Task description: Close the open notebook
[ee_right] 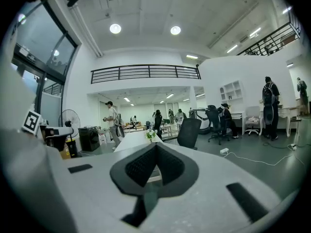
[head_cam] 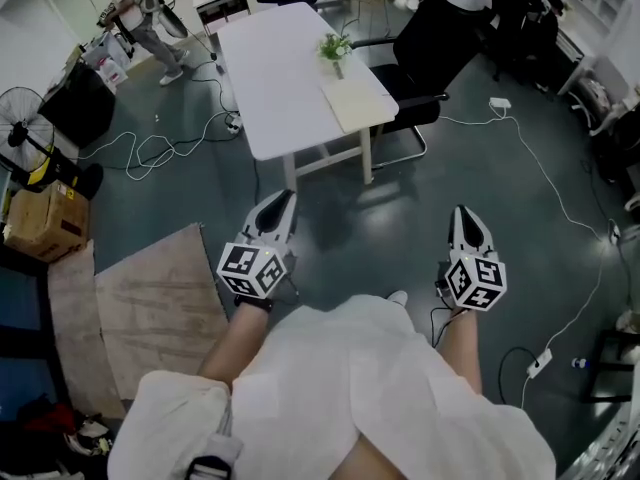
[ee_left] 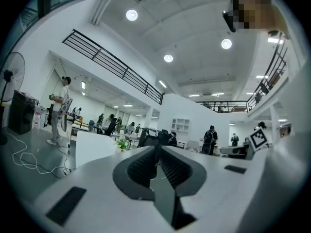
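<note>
notebook (head_cam: 352, 103) lies flat at table (head_cam: 268, 78) near-right corner. Guessing light, thin, floppy cover: hook its free edge. left gripper (head_cam: 284, 198) and right gripper (head_cam: 462, 212) both pressed together, empty, well away.

grippers (head_cam: 283, 200) (head_cam: 461, 213): 2 | table (head_cam: 270, 78): 1 | notebook (head_cam: 358, 101): 1 | plant (head_cam: 335, 48): 1

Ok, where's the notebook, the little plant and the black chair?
notebook (head_cam: 357, 103), head view, middle of its pale page.
little plant (head_cam: 334, 46), head view, its green leaves.
black chair (head_cam: 440, 48), head view, its backrest.
</note>
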A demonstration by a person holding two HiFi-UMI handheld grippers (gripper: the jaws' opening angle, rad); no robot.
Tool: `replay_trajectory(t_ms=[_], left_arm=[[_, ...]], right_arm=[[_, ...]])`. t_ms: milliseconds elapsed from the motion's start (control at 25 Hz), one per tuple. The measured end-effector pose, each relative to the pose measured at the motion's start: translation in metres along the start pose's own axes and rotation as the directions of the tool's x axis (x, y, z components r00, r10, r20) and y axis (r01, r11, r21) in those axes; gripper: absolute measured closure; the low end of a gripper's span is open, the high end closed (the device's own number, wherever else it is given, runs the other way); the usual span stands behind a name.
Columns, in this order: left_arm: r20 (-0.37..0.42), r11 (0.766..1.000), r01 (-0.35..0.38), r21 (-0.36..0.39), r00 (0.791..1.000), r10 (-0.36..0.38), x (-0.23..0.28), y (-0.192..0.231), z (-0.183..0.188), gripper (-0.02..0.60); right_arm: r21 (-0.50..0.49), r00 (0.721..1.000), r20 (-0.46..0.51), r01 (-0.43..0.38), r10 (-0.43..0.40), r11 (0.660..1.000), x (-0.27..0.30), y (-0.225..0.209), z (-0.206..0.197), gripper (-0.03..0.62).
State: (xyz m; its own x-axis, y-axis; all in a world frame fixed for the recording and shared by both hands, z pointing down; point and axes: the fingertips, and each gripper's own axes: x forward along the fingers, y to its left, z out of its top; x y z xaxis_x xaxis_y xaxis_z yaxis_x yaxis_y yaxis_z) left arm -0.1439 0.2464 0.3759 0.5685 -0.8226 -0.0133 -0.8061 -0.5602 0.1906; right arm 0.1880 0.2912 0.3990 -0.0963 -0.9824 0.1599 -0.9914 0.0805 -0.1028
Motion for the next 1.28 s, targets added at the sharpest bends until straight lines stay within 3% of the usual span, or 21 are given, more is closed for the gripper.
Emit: replay_trajectory(t_ms=[760, 1280], left_arm=[[-0.033, 0.999, -0.029, -0.013, 0.999, 0.029, 0.042, 0.014, -0.006, 0.548], [-0.031, 0.999, -0.05, 0.006, 0.998, 0.05, 0.138, -0.003, 0.005, 0.548]], right_arm=[[0.052, 0.999, 0.006, -0.039, 0.038, 0.998, 0.055, -0.016, 0.004, 0.589], [0.052, 0.997, -0.008, -0.076, 0.076, 0.996, 0.111, -0.082, 0.027, 0.589]])
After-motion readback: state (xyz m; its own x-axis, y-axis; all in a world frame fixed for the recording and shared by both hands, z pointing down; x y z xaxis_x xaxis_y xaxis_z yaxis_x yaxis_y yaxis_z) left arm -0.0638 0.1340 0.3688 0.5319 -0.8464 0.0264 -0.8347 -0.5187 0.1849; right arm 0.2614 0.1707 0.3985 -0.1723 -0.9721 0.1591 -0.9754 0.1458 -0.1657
